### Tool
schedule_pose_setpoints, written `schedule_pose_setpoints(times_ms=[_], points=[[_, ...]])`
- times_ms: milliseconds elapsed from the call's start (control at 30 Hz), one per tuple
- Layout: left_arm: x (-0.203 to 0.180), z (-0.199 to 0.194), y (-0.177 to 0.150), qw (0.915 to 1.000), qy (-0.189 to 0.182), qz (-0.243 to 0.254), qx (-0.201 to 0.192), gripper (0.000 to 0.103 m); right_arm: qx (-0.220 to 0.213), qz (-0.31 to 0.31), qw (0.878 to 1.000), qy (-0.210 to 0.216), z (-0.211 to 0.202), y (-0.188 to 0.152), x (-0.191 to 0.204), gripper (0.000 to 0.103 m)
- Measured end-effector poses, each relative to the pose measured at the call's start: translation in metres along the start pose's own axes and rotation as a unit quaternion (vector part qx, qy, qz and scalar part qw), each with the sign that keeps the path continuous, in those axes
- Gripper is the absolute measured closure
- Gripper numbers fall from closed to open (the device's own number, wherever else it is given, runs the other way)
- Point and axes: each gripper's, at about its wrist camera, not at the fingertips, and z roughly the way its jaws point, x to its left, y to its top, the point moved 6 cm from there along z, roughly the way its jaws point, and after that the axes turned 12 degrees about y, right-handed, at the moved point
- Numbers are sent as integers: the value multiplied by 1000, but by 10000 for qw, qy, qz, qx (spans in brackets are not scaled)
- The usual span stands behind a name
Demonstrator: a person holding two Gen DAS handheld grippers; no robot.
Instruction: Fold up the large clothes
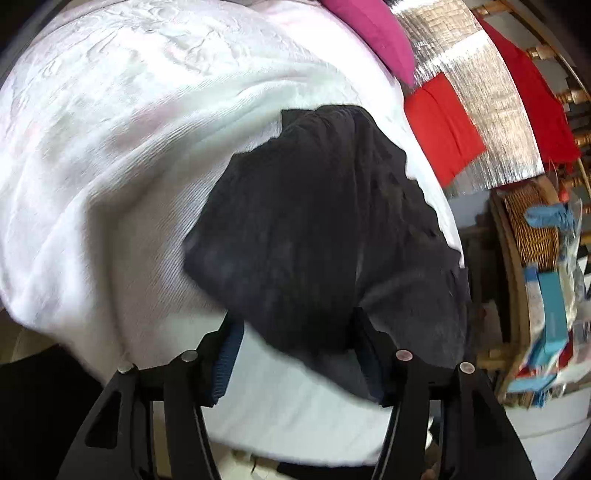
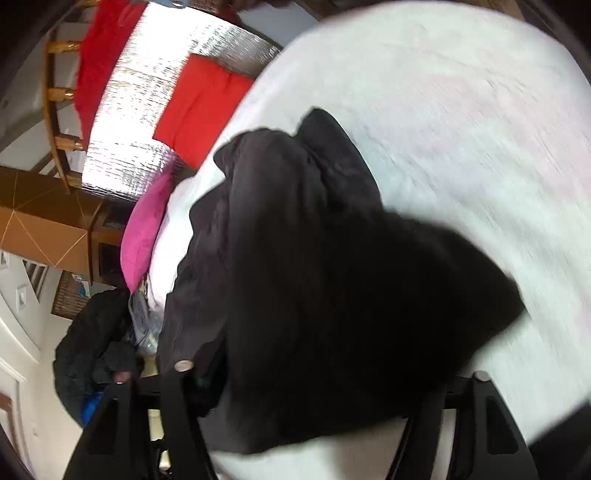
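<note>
A black garment (image 1: 325, 229) lies bunched on a white bedspread (image 1: 110, 147). In the left wrist view my left gripper (image 1: 299, 354) has its jaws wide apart, the blue pads (image 1: 227, 362) bare, and the garment's near edge hangs between them untouched by the left finger. In the right wrist view the same black garment (image 2: 332, 295) fills the middle and drapes over my right gripper (image 2: 317, 398). The cloth hides the right fingertips, so their state is unclear. The view is blurred.
A pink pillow (image 1: 373, 33) and red cushions (image 1: 443, 125) lie past the bed by a silver foil panel (image 1: 495, 122). A wicker basket (image 1: 532, 225) and clutter stand at the right. A dark jacket (image 2: 96, 350) sits beside the bed on the left.
</note>
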Motion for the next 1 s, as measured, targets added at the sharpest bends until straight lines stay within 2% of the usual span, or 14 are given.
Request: schedule_pose_setpoints(times_ms=[67,133,233,267,333,400,500,567,633,733,833,900,967,1000], points=[[2,-17,-11,9996,49,268,125,42,266,-118,9995,-142,-12,-11,2,30],[3,-41,-17,9988,33,490,42,42,663,-443,9964,-294,-26,-26,8,30],[-6,-79,-6,9956,51,838,-422,35,1147,-1138,9855,-525,-49,-42,29,30],[-16,-89,5,9931,101,974,-649,28,1188,-1394,9819,-485,-56,-43,41,30],[-32,-101,32,9865,239,1197,-1092,22,1066,-1712,9788,-355,-63,-36,64,30],[-51,-96,62,9810,385,1350,-1341,15,663,-2086,9755,-238,-65,-12,90,29],[-60,-74,98,9826,575,1238,-1262,15,-38,-2436,9688,-461,-53,36,110,27],[-65,-46,123,9862,601,1088,-1097,15,-199,-2418,9681,-619,-36,64,111,27],[-59,-26,139,9896,688,905,-878,16,-247,-2232,9724,-627,-15,86,108,27],[-57,-7,158,9914,671,726,-855,17,-157,-2099,9759,-580,29,99,110,27],[-66,3,160,9876,790,910,-1006,20,250,-2179,9749,-387,67,92,118,27],[-74,20,158,9853,973,1114,-850,40,486,-2457,9664,-572,95,79,127,27],[-77,41,157,9832,1163,1274,-603,51,624,-2673,9580,-833,117,71,131,27],[-78,45,157,9805,1289,1326,-659,51,722,-2786,9516,-1082,129,69,130,27]])
